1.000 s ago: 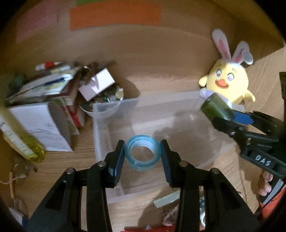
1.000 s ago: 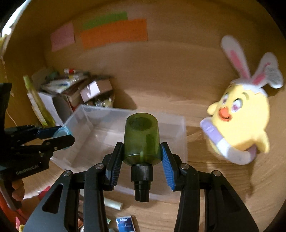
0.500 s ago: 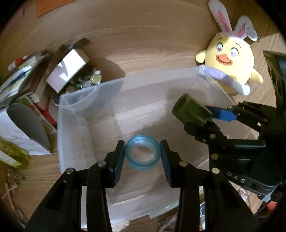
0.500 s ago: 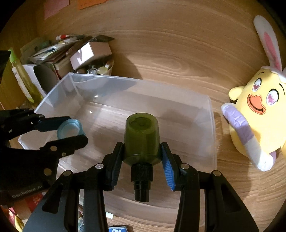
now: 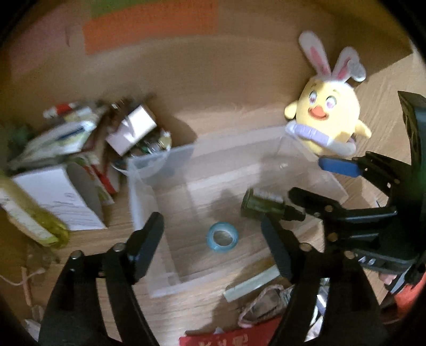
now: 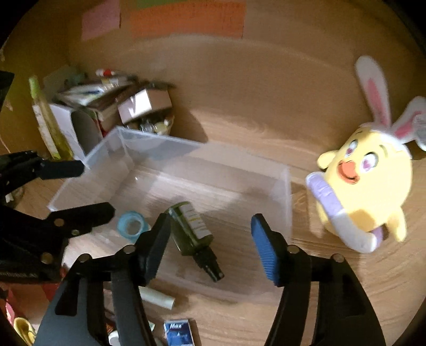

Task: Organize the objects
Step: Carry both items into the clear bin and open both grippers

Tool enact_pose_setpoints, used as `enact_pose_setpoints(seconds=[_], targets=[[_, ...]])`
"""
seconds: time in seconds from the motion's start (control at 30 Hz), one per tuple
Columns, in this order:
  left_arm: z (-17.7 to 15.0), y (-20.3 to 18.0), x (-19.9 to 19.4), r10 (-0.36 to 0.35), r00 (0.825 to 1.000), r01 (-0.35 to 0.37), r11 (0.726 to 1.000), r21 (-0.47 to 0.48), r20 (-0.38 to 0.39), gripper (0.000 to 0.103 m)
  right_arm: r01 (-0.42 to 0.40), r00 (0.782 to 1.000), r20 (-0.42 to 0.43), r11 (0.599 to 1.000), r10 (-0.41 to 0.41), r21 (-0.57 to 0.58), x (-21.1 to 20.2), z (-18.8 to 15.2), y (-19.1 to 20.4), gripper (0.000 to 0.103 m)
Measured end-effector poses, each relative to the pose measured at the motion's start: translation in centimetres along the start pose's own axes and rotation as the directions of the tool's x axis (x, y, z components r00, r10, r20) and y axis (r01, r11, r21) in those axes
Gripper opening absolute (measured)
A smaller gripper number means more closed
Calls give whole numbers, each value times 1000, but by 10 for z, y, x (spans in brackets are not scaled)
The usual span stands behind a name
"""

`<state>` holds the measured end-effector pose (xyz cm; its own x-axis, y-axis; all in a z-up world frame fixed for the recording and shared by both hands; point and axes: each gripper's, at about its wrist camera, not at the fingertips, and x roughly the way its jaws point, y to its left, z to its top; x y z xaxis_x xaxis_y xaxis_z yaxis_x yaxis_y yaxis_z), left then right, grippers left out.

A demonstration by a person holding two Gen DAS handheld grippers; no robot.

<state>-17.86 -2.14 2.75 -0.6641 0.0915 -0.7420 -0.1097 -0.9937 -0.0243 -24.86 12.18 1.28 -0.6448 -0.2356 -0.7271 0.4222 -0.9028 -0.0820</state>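
Hidden/cut off: the right gripper's [image 6: 210, 242] near finger covers part of the green bottle's [image 6: 193, 231] shoulder; in the left wrist view its neck runs behind the left gripper's [image 5: 213, 241] right finger. Person shows only as fingertips [image 5: 386, 279] under the right tool, frame edge.
Hard to read: both views blurred; the pile [image 5: 80, 149] of boxes, papers and a bowl of small bits at far left smears together, labels unreadable. Scraps by the near edge can't be named, apart from a pale stick [image 5: 251, 283] and a small blue box [image 6: 178, 332].
Left tool: jaws opening, wide apart, nothing between the pads. Blue tape roll [image 5: 222, 237] lies below on the bin floor, free of it.
Right tool: jaws opening too, pads clear of the bottle, which lies on its side in the bin, cap twd the near wall.
Task things: tape roll + bottle both inside the clear plastic bin [image 6: 287, 197], near each other but apart, roll to the left in the right wrist view.
Surface: wood-grain desk [image 6: 266, 127], bin in the middle, yellow plush chick w/ bunny ears [image 6: 364, 191] just beside the bin's right end.
Room: wooden back panel w/ orange [image 6: 186, 18] and pink [image 6: 101, 18] sticky notes; dim, warm light.
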Motion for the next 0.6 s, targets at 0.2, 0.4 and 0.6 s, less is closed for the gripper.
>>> enact_pose_setpoints(seconds=[0.2, 0.4, 0.6], targets=[[-21, -3, -49, 7, 996, -8, 1000, 11, 91, 96, 13, 994, 109, 1000, -14, 15, -53, -12, -1, 74], [-53, -6, -67, -14, 996, 13, 1000, 7, 85, 97, 4, 987, 160, 999, -9, 35, -89, -46, 4, 77], [-96, -18, -61, -24, 999, 24, 999, 26, 27, 97, -16, 992, 126, 998, 9, 53, -92, -87, 12, 78]])
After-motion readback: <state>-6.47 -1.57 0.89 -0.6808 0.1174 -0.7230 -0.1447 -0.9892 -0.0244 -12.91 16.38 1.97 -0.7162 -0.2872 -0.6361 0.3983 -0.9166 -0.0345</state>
